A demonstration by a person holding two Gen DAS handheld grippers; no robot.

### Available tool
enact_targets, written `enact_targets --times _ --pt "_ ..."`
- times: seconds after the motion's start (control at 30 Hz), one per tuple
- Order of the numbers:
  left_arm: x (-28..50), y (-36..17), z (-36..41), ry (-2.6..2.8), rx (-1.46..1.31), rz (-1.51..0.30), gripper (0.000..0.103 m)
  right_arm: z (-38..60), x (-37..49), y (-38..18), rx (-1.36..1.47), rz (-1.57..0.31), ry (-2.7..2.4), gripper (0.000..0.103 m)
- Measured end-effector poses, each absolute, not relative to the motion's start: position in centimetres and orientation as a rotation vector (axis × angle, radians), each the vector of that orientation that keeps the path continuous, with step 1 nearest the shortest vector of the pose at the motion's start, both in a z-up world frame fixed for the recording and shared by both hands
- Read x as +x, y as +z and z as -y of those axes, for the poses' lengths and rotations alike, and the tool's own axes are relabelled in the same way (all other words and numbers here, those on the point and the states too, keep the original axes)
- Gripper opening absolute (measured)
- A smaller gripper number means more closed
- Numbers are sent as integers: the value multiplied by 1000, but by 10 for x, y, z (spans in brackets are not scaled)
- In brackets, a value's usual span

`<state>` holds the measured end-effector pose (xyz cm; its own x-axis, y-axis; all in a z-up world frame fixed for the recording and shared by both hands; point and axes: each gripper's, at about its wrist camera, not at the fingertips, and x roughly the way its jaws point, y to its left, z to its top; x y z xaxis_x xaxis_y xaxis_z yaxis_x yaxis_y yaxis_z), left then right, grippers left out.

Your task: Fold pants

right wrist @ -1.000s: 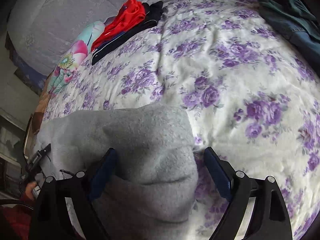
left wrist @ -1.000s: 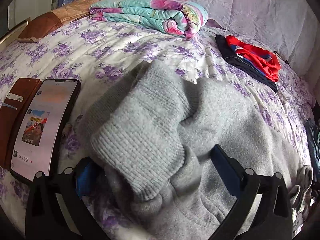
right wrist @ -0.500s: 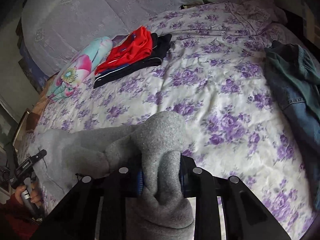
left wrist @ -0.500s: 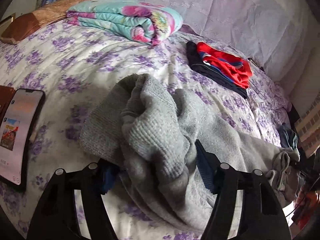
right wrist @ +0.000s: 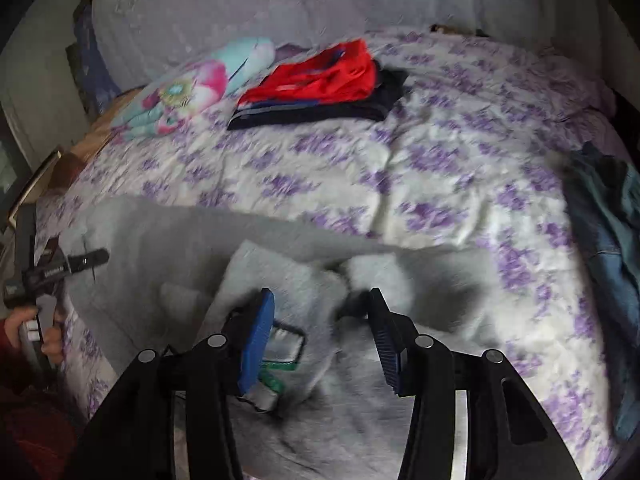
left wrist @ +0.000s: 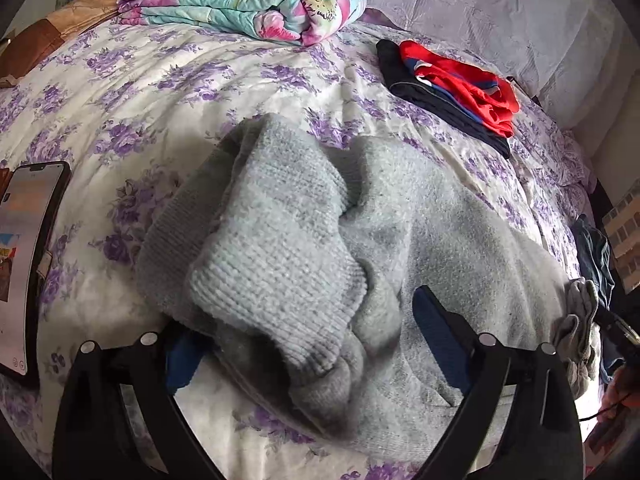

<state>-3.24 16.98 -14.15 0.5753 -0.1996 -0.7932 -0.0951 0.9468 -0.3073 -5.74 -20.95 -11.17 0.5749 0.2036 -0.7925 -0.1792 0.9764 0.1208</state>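
Item: 1 pair of grey pants [left wrist: 400, 248], fleece-like cloth with ribbed knit cuffs. Location: on the bed [left wrist: 168, 92], near its front edge, lying crosswise over the purple-flowered cover.

Condition: not yet folded flat. In the left wrist view 2 ribbed cuffs are heaped one over the other at the left end, with the cloth bunched and creased beneath them. The rest spreads rightward in a broad, smoother sheet. In the right wrist view the pants [right wrist: 192, 264] are blurred; a lighter flap lies turned over the darker grey, and a small label with green print shows at the left blue pad.

Left gripper [left wrist: 308, 344]: fingers opening, spread wide, released; the cuff heap lies between them, pads not pressing on it.

Right gripper [right wrist: 320, 340]: fingers opening, partly spread, released; grey cloth lies between them, not pinched.

Also on the bed: 1 folded floral quilt [left wrist: 248, 4] at the far side; 1 stack of red and dark clothes [left wrist: 452, 84]; 1 phone [left wrist: 24, 256] with lit screen at the left edge; 1 denim garment [right wrist: 604, 248] at the right.
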Motion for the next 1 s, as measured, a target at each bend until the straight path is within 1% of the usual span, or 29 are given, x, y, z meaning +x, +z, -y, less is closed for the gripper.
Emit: enact_targets --times 0.03,0.1,0.17,0.23,0.27,0.3,0.33,0.37,0.5,0.53,0.57,0.6,0.7,0.73,0.83,0.87,0.9,0.97,1.0 --pt "-31 -143 -169 -73 -333 -963 98 204 -55 -125 33 -953 204 50" --pt "-30 -147 -166 -78 -303 -965 98 205 -56 -127 85 -931 173 50" --pt "-34 -149 -162 -88 -260 -942 98 208 -53 -114 121 -947 165 50" --pt "-37 -150 -161 -92 -246 -918 98 201 -54 -90 97 -859 188 51" --pt "-38 -151 -161 -93 -250 -908 98 192 -51 -80 62 -823 214 58" --pt "-39 -151 -161 -93 -253 -900 98 178 -45 -74 22 -814 247 68" --pt "-39 -152 -161 -92 -252 -891 98 163 -36 -73 -11 -830 281 70" --pt "-40 -152 -161 -92 -249 -884 99 145 -26 -76 -45 -857 320 72" --pt "-42 -153 -160 -93 -242 -855 99 73 7 -103 -152 -933 429 71" --pt "-43 -153 -161 -97 -247 -853 99 58 16 -113 -173 -976 436 72" --pt "-43 -153 -162 -103 -253 -850 99 47 23 -127 -199 -1040 419 78" --pt "-43 -153 -162 -109 -255 -848 99 39 29 -140 -236 -1094 391 81" --pt "-45 -153 -164 -122 -269 -839 99 25 30 -135 -357 -1066 373 83" --pt "-45 -153 -165 -127 -275 -837 99 25 27 -126 -346 -1046 366 83" --pt "-44 -152 -167 -134 -290 -842 99 34 12 -96 -255 -908 399 84" --pt "-43 -151 -167 -132 -294 -849 99 35 8 -96 -266 -905 393 89" --pt "-42 -151 -167 -128 -299 -856 98 34 9 -105 -291 -946 393 95" --pt "-38 -149 -168 -114 -327 -874 98 33 13 -143 -362 -1111 417 97" --pt "-36 -149 -169 -106 -347 -882 99 37 10 -141 -349 -1052 427 97"
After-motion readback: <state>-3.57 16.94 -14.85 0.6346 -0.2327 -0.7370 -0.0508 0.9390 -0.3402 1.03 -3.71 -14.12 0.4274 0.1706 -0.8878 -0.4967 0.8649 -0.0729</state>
